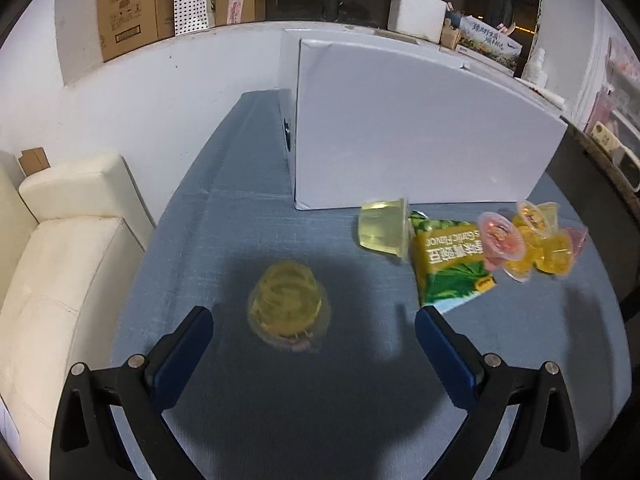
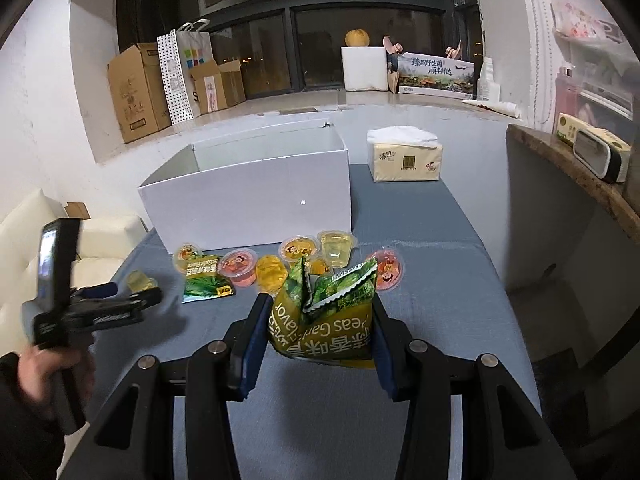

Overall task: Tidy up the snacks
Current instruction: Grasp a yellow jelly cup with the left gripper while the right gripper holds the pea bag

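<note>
Your right tool (image 2: 320, 332) is pinching a green-and-yellow pea snack bag (image 2: 326, 312) between its blue pads, the crumpled top of the bag standing up above the fingers and the bag lifted off the blue table (image 2: 440, 320). Just beyond it lies the loose cluster of snacks: a pink-lidded jelly cup (image 2: 386, 270) to the right, a pale yellow jelly cup (image 2: 337, 247) and an orange-lidded cup (image 2: 299, 249) behind, a red jelly cup (image 2: 239, 266) and a second pea snack bag (image 2: 205, 280) lying flat to the left. Behind the cluster stands the open white box (image 2: 256, 188), and to its right a tissue pack (image 2: 404, 156) sits on the table.

Your left tool (image 1: 314, 320) is spread wide, fingers well apart and holding nothing. It hovers over a lone yellow jelly cup (image 1: 288, 306), which sits on the table between the two fingertips but touches neither. In that view the flat pea snack bag (image 1: 450, 264) lies off to the right, with a clear yellow cup (image 1: 384, 232) tipped on its side touching the bag's upper edge, and more red and yellow cups (image 1: 528, 240) bunched past it. The white box (image 1: 420, 128) rises behind them, and a cream sofa (image 1: 60, 260) runs along the table's left side.
</note>
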Demonstrator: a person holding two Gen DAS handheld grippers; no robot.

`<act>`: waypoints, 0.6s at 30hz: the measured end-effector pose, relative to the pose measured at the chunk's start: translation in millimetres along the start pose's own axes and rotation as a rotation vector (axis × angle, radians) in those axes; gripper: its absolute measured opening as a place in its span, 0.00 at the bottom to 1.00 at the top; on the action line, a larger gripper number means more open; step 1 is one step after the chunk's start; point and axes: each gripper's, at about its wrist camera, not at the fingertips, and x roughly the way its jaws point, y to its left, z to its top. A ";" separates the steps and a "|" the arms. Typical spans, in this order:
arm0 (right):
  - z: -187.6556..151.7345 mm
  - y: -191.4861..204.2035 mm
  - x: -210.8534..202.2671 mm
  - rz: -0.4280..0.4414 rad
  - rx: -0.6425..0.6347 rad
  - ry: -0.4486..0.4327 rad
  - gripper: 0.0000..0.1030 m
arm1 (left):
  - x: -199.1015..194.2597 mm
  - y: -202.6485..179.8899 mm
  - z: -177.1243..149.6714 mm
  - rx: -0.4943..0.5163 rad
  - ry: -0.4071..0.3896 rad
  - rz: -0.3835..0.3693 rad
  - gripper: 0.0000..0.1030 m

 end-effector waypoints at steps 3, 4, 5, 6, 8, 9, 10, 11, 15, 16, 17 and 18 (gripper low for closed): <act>-1.7 -0.3 0.7 -0.002 -0.001 0.004 0.49 | 5.5 0.2 0.0 -0.009 0.009 -0.001 1.00; -1.7 -0.2 1.0 -0.001 -0.001 0.005 0.49 | 6.2 0.4 -0.6 -0.012 0.007 -0.003 1.00; -1.4 -0.2 1.3 -0.001 -0.003 0.004 0.49 | 6.9 0.1 0.0 -0.012 0.007 0.001 1.00; -1.3 0.3 1.4 -0.001 -0.004 0.004 0.49 | 7.6 0.5 -0.5 -0.012 0.006 0.003 1.00; -1.9 1.6 1.9 0.001 -0.007 0.005 0.49 | 7.5 2.8 0.0 -0.014 0.007 -0.004 0.74; -2.3 2.7 2.6 0.002 -0.010 0.006 0.49 | 6.6 3.1 1.1 -0.012 0.011 0.008 0.62; -3.1 3.1 3.3 0.002 -0.011 0.009 0.49 | 4.6 3.6 2.2 -0.008 0.007 0.035 0.45; -3.6 3.7 4.1 0.005 -0.010 0.012 0.49 | 5.8 6.8 3.3 -0.018 0.012 0.011 0.43; -5.4 7.0 6.7 0.022 -0.011 0.021 0.49 | 3.5 5.7 2.9 0.000 0.006 -0.006 0.40; -5.6 8.0 6.9 0.024 -0.012 0.022 0.49 | 2.9 5.9 2.2 0.001 0.005 -0.013 0.40; -6.2 9.0 7.1 0.025 -0.014 0.022 0.49 | 1.2 6.6 1.2 -0.001 0.003 -0.018 0.39; -6.6 9.8 7.2 0.023 -0.019 0.023 0.49 | 0.9 7.2 1.2 -0.004 0.003 -0.025 0.39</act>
